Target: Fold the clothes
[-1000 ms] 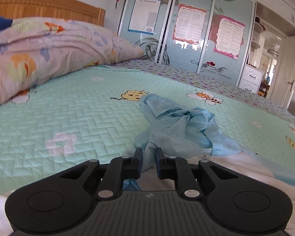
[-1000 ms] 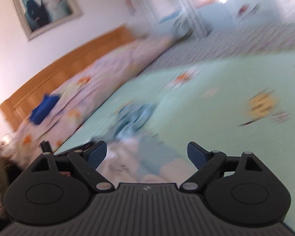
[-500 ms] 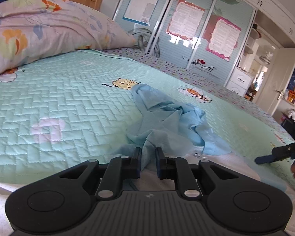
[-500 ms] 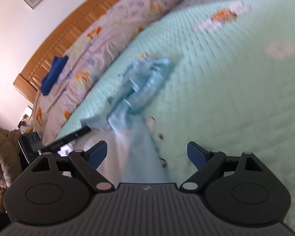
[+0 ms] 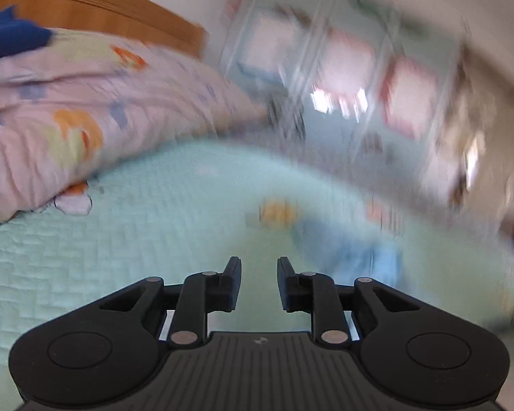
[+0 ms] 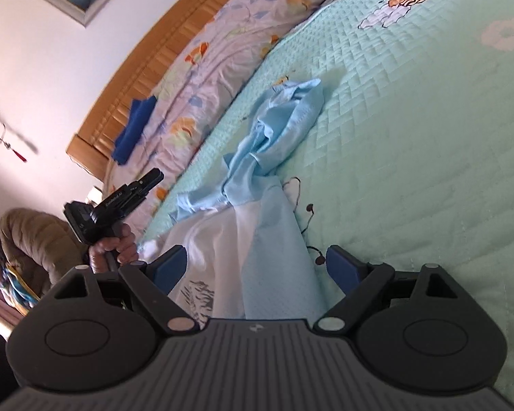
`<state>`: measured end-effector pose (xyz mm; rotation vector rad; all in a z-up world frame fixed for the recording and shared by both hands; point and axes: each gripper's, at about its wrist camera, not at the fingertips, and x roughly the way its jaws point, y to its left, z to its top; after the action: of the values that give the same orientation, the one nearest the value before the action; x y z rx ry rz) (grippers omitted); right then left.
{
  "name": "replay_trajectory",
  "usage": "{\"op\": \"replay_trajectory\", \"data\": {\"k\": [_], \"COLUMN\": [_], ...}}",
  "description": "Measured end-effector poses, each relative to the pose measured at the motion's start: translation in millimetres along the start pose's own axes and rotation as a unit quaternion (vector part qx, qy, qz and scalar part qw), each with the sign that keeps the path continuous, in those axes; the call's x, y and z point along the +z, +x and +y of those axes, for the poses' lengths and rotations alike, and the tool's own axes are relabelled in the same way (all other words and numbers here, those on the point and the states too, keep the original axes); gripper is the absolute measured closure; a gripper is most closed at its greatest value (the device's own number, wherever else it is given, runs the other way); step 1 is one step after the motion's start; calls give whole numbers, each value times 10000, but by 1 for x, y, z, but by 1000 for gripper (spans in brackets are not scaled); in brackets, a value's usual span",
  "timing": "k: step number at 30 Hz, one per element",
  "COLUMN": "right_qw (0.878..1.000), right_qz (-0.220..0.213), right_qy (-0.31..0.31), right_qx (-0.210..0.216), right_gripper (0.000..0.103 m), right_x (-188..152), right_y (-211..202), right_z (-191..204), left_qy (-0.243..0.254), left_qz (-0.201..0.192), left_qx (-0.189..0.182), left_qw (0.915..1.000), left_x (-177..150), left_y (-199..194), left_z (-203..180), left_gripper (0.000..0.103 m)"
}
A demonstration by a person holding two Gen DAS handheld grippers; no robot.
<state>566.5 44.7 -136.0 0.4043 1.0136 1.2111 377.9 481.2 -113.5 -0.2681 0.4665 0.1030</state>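
A crumpled light-blue and white garment (image 6: 277, 144) lies on the mint-green quilted bedspread (image 6: 411, 137). My right gripper (image 6: 257, 260) is open, its blue pads either side of the garment's near white and blue part, just above it. My left gripper (image 5: 258, 263) is open with only bedspread showing between its fingers. That view is blurred by motion, and the garment (image 5: 353, 250) shows there as a blue smear to the right. In the right wrist view a hand holds the left gripper (image 6: 154, 174) raised at the left, apart from the cloth.
A floral duvet (image 6: 222, 51) runs along the wooden headboard (image 6: 168, 54), with a dark blue folded item (image 6: 133, 126) on it. A person in a beige padded jacket (image 6: 34, 239) is at the left. Wardrobe doors (image 5: 342, 85) stand beyond the bed.
My left gripper, shut on the garment before, has let go, opened and swung up and left. The right gripper has come down closer over the garment's near end.
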Motion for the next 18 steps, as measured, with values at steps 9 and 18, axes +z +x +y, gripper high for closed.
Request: {"op": "replay_trajectory", "data": {"k": [9, 18], "right_qw": [9978, 9971], "right_qz": [16, 216], "right_qy": [-657, -716], "right_qx": [-92, -169], "right_gripper": [6, 10], "right_x": [-7, 6], "right_y": [17, 49], "right_z": [13, 23], "left_qy": [30, 204], "left_qz": [425, 368], "left_qx": [-103, 231], "left_qw": [9990, 9988], "left_x": [-25, -18], "left_y": [5, 1], "left_z": [2, -37], "left_gripper": [60, 56]}}
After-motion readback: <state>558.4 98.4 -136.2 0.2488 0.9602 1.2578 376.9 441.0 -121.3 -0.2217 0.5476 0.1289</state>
